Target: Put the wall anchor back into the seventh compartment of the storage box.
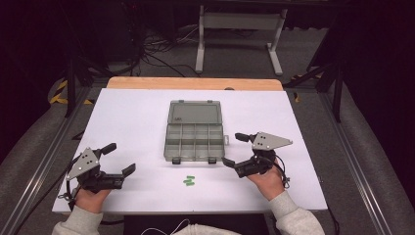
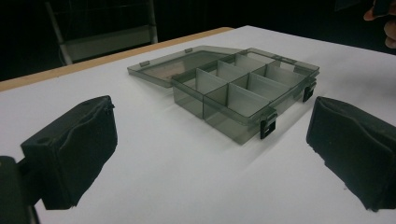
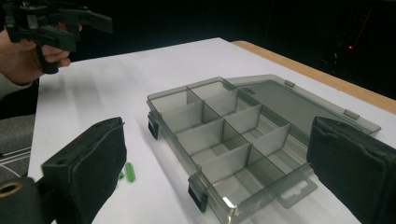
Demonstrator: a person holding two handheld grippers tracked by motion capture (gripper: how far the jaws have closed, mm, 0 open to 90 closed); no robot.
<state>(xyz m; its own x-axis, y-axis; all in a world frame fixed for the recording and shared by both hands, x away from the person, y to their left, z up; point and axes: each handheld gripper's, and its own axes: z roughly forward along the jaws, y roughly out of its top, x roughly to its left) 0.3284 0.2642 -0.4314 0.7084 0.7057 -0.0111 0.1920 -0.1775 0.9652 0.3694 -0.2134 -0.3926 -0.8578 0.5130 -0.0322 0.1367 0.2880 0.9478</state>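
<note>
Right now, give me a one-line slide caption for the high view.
Open compartment box at the centre of the white table, green pieces in front of it, left gripper and right gripper open either side.

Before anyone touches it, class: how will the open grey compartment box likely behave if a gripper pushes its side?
The compartment box looks thin, empty plastic, so probably light; it would likely slide on the smooth white table. Its flat-lying lid may flex or swing.
</note>
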